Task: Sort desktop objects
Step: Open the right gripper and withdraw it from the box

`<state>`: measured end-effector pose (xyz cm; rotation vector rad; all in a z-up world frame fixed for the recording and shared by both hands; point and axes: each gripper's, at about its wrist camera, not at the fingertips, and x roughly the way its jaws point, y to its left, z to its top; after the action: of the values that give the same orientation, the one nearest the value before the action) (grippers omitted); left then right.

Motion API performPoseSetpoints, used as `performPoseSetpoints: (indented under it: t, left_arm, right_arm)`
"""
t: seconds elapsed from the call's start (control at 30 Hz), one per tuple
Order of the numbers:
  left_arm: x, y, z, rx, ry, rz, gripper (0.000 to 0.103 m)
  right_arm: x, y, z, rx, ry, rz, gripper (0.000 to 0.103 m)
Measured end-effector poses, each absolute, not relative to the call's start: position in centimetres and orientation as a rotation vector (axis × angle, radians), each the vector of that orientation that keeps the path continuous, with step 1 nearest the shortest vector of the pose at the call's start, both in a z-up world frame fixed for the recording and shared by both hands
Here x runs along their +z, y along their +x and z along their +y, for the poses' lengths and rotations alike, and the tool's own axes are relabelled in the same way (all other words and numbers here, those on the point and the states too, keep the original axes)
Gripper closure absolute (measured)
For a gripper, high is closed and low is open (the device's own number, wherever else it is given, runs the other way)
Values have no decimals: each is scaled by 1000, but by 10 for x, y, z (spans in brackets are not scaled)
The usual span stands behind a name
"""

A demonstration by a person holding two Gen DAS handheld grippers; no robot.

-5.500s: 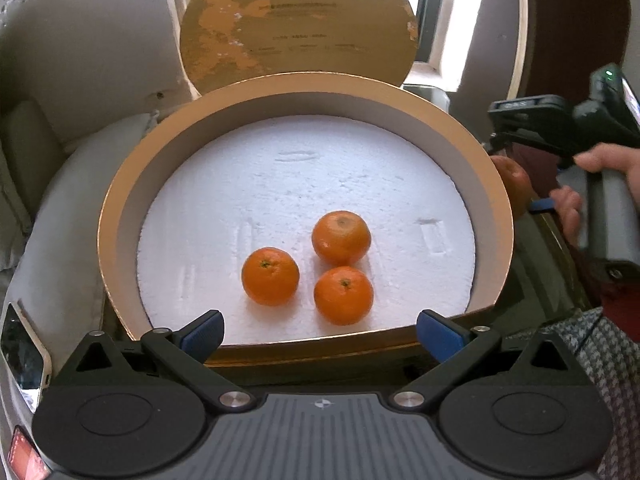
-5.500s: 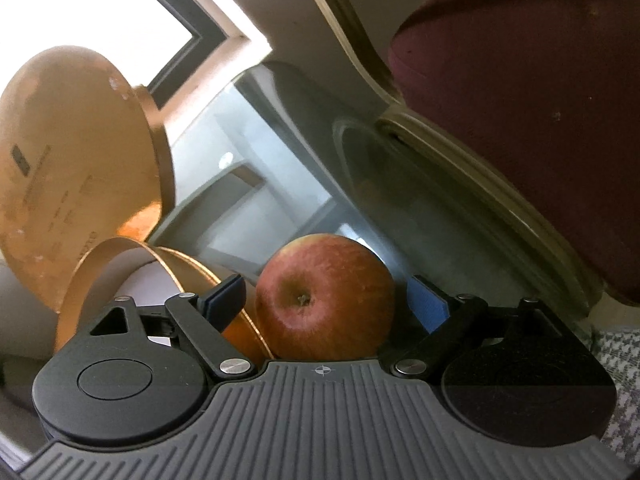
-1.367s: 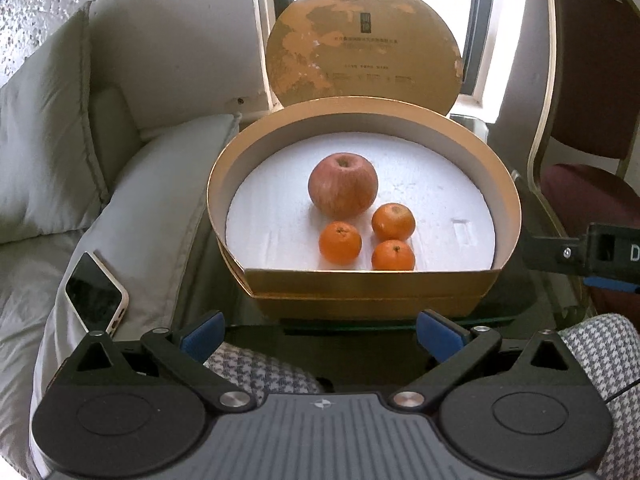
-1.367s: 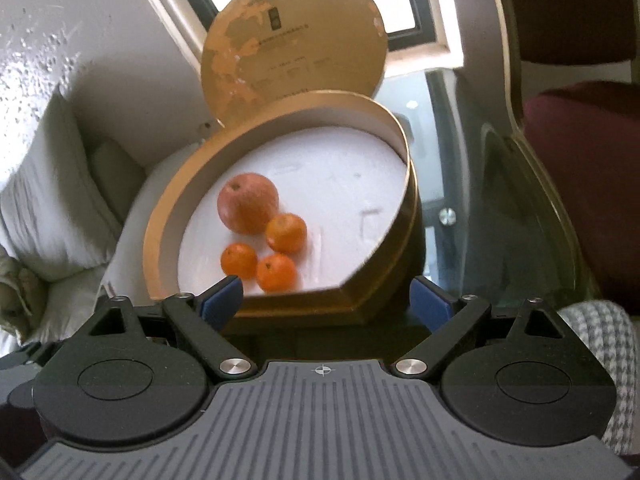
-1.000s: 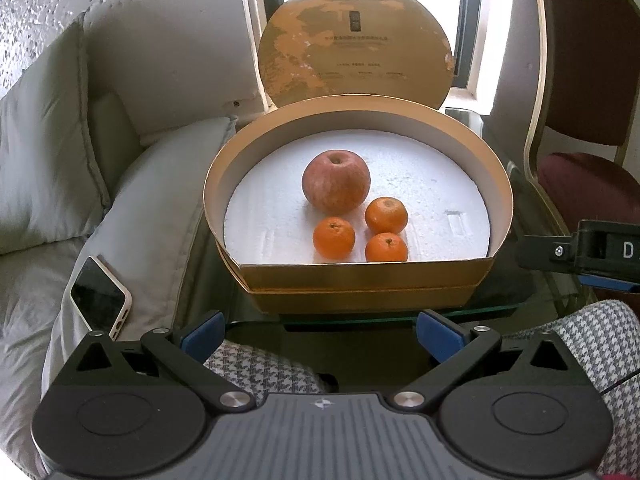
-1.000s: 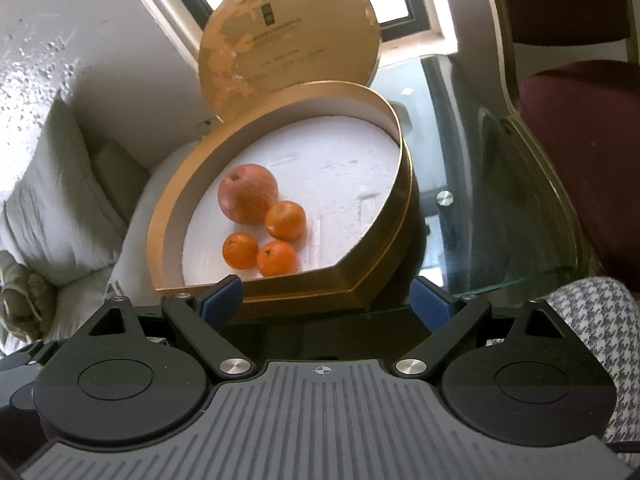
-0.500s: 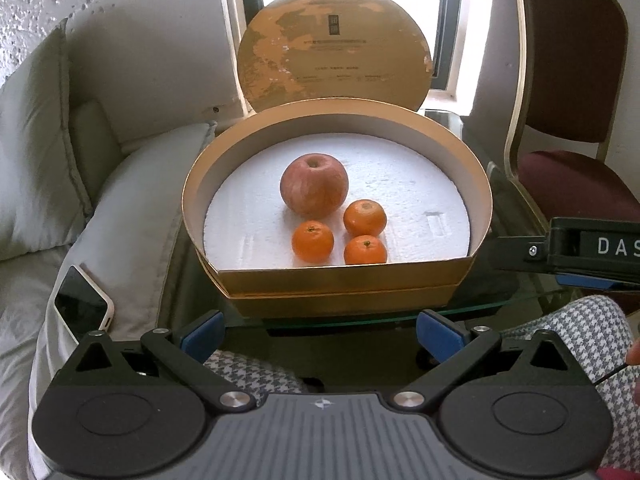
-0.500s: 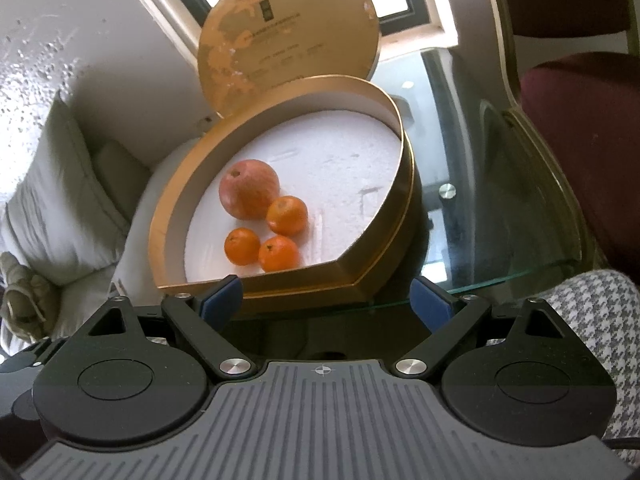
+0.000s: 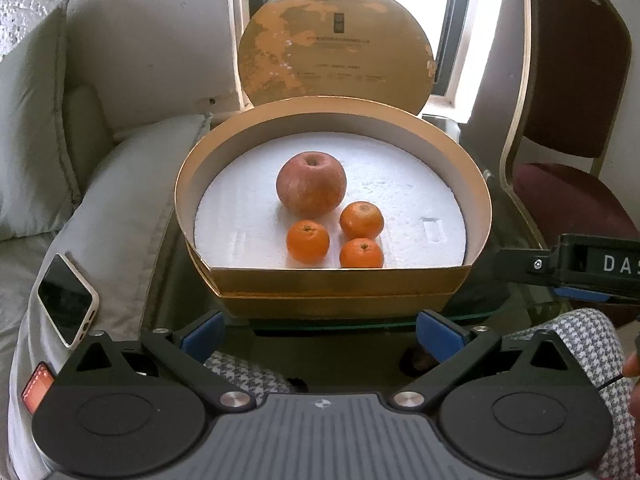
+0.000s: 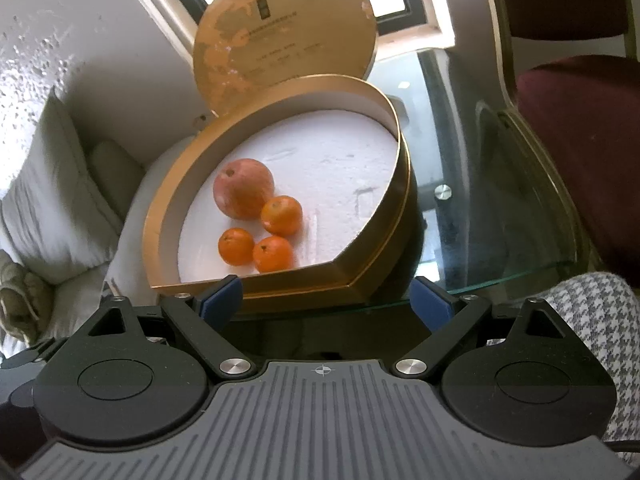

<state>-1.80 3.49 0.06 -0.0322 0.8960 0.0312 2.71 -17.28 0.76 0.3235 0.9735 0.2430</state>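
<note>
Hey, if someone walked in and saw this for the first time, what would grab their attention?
Probably the big gold box on the glass table, lined with white foam, where a red apple sits with three oranges clustered in front of it. Its round lid stands upright behind, against the bright window. Both grippers hang back, jaws open and empty.

Gold box (image 9: 340,284): satin card, apparently; worn, patchy lid (image 9: 334,46). Liner (image 9: 400,184): rough white foam. Table (image 10: 500,216): glossy glass. Apple (image 9: 311,189), oranges (image 9: 308,241): smooth, faintly shiny. Lower right: woven houndstooth cloth (image 10: 580,312).
</note>
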Motion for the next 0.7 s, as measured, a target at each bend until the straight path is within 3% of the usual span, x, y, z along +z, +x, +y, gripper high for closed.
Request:
performPoseSetpoints:
  t: [0.7]
  left_arm:
    - [5,-11,42,67,-47,903,1]
  right_arm:
    - [14,32,-165,259,298,969,9]
